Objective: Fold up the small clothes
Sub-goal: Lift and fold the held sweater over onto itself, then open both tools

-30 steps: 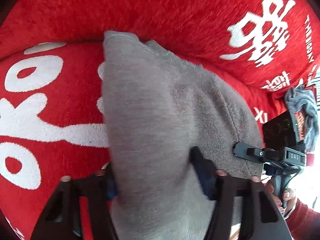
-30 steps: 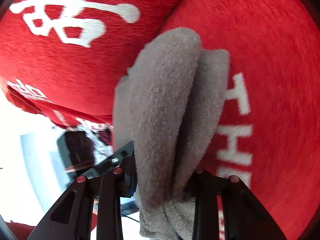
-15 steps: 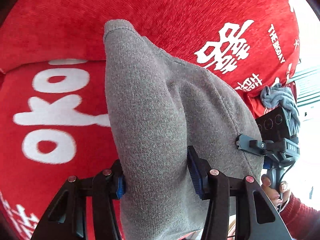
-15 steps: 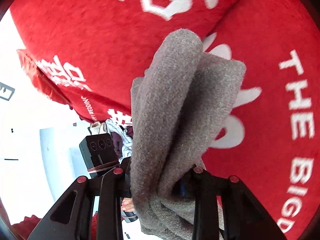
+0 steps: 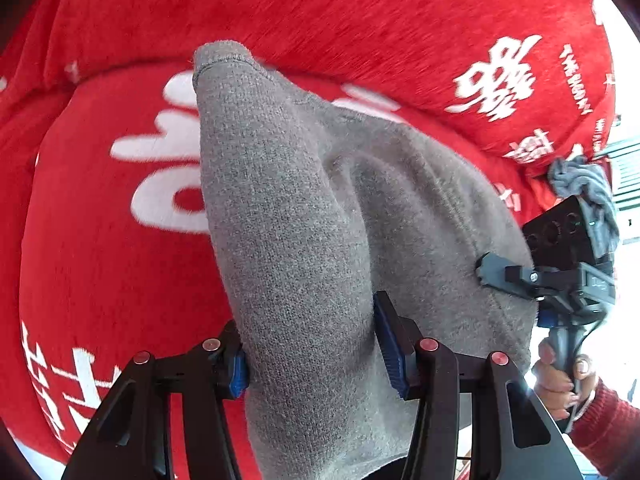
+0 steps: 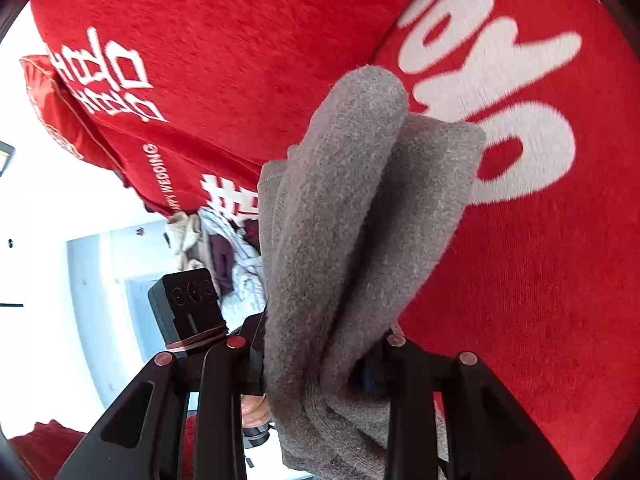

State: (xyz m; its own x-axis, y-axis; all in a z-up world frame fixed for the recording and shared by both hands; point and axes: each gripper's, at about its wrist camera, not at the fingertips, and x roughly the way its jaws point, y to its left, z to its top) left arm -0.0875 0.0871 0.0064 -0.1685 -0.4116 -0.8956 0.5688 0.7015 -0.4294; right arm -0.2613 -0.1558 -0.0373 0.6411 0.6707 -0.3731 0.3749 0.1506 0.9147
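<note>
Since a second ago the white letters on the red cover (image 5: 120, 280) have slid sideways under me, and my grips look unchanged. My left fingers (image 5: 312, 348), partly spread, pinch a thick fold of the grey garment (image 5: 300, 240), which hangs above the cover. My right fingers (image 6: 320, 364), set narrower, pinch its bunched far-right edge.
</note>
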